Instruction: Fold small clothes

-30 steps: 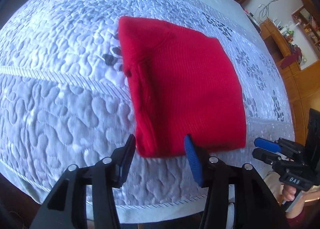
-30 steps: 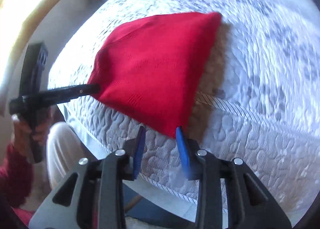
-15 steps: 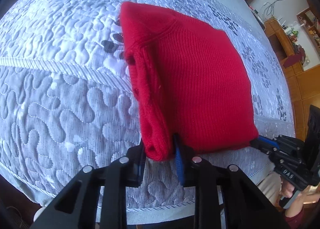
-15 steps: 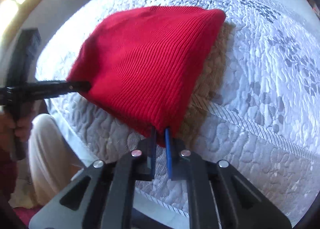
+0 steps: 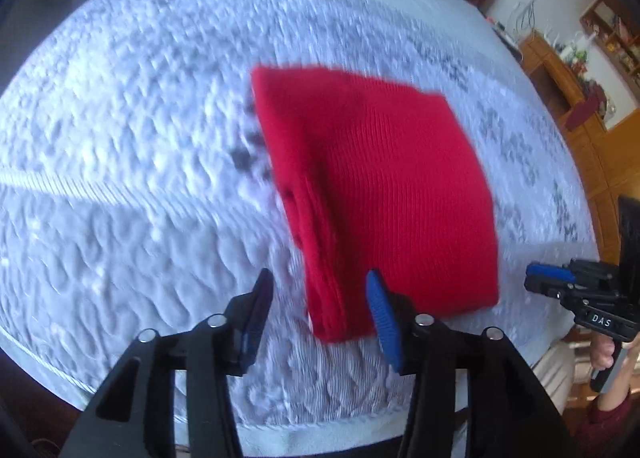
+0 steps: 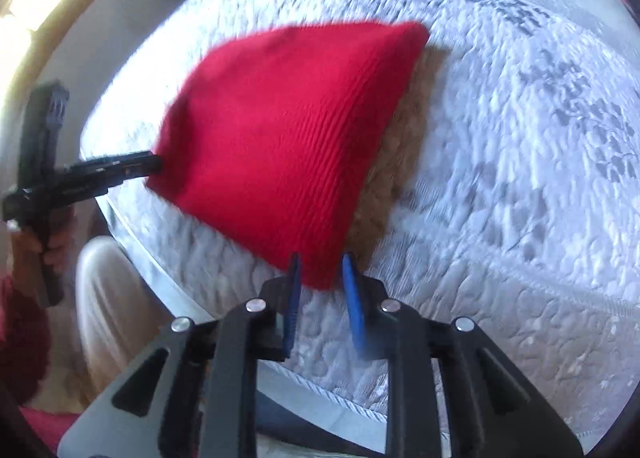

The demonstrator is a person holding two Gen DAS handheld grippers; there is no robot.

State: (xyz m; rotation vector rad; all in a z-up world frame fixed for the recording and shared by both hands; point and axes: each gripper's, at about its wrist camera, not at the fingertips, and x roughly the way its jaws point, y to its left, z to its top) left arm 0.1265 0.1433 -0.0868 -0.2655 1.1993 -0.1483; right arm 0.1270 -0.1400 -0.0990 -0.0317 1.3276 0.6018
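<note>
Left gripper (image 5: 318, 302) is seen w/ jaws apart, just opened; the near left corner of the red sweater (image 5: 376, 197) lies between them, not pinched. Right gripper (image 6: 320, 278) is likewise parted, narrower, having just opened; the sweater's near right corner sits between the pads, released. Sweater is folded into a rough rectangle and laid flat on the white quilted bedspread (image 5: 120, 177), close to the bed's near edge. Wide bare quilt is left on both sides and beyond the far fold. In the right wrist view a tan patch (image 6: 400, 161) is seen along the sweater's right edge; shadow or cloth can't be told. Both views are motion-blurred, so knit detail and the layered left edge are hard to read. A wooden cabinet (image 5: 560, 69) is cut off at the frame's rim.
</note>
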